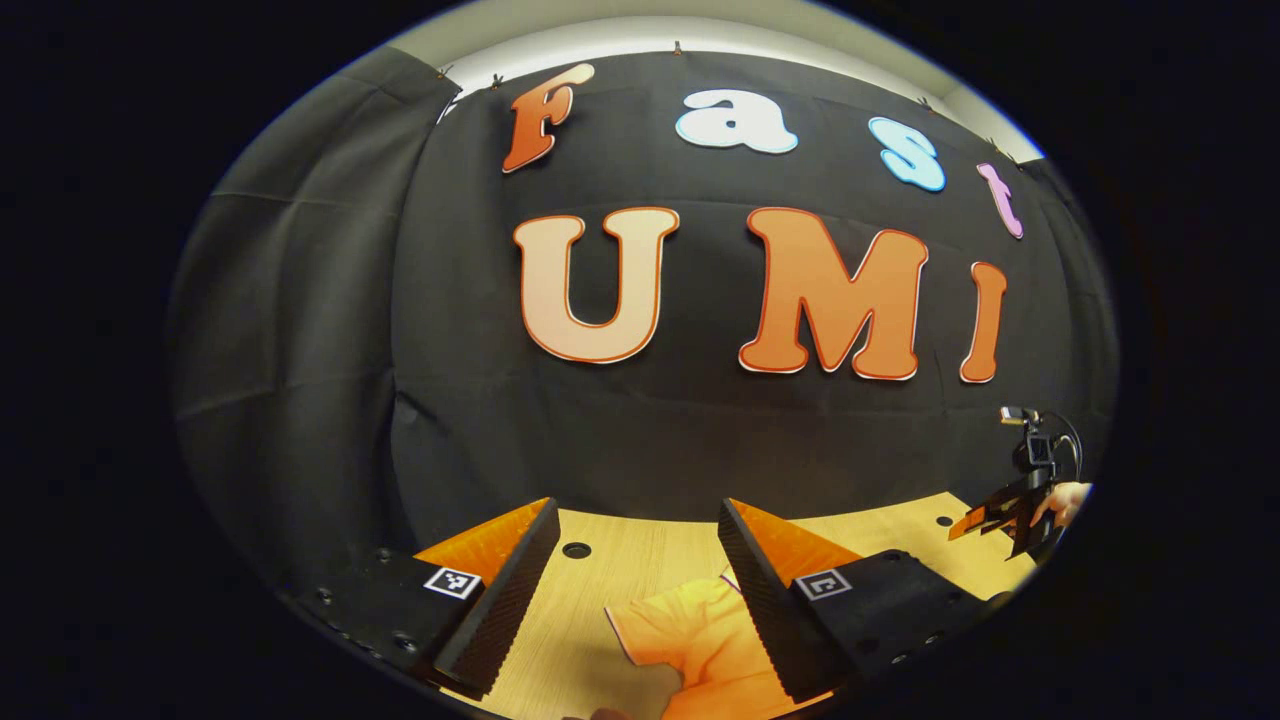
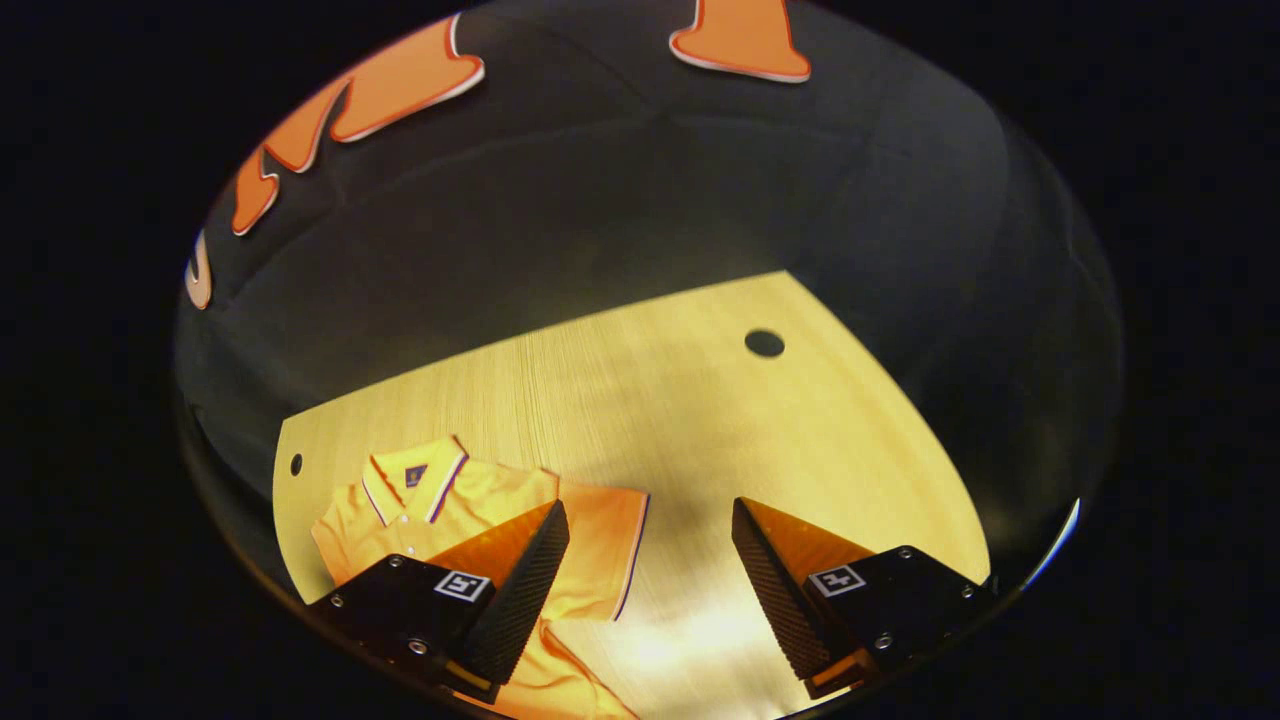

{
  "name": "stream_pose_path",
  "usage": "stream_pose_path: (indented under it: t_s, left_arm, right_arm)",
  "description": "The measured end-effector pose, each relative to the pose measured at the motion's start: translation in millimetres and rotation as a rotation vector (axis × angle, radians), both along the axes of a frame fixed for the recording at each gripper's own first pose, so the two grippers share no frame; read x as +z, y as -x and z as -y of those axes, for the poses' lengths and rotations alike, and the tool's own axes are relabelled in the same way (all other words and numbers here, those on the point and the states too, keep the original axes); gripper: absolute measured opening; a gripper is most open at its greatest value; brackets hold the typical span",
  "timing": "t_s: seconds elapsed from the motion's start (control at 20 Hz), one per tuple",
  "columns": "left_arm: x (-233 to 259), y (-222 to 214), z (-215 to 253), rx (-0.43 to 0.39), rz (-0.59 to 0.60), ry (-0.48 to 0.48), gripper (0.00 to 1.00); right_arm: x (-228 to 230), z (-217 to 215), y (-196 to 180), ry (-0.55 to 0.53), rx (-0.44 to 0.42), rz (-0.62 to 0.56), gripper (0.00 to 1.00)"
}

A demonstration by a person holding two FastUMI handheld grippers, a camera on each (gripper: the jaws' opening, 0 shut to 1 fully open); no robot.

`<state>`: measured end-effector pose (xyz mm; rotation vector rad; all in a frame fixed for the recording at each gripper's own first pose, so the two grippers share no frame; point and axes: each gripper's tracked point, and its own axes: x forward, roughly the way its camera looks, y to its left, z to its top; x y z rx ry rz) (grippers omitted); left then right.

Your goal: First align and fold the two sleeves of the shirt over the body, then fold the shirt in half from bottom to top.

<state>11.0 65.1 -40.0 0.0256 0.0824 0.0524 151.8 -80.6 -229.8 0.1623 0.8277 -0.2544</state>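
Note:
An orange polo shirt [image 2: 470, 495] with a striped collar lies flat on the wooden table [image 2: 640, 400], at the lower left of the right gripper view. Its sleeve [image 2: 605, 545] with a dark edge spreads out to the right. My right gripper [image 2: 650, 530] hangs open above the table, its left finger over the shirt's shoulder. In the left gripper view the shirt's other sleeve [image 1: 690, 640] lies below my left gripper [image 1: 638, 530], which is open and above the cloth. The right gripper [image 1: 1005, 515] and the hand holding it appear far off at the right there.
The table [image 1: 640, 560] has round holes, one [image 2: 764, 343] near its far right corner and one [image 2: 296, 464] at the left edge by the shirt. Black cloth walls close the booth just behind the table.

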Motion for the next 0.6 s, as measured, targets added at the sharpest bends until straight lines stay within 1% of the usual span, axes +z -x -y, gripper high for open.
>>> stream_pose_path:
  t_s: [0.25, 0.5, 0.6]
  left_arm:
    - [-17.2, -7.2, -9.0, 0.017, -0.035, 0.028, 0.98]
    - [-33.6, -12.5, -19.9, 0.038, -0.07, 0.055, 0.98]
    - [-40.2, -14.7, -20.9, 0.037, -0.081, 0.066, 0.98]
  right_arm:
    - [-44.5, -7.4, -9.8, -0.06, -0.005, -0.142, 1.0]
    - [-85.1, -12.0, -8.5, -0.092, -0.021, -0.282, 1.0]
    - [-97.2, -14.9, -8.4, -0.107, -0.036, -0.32, 1.0]
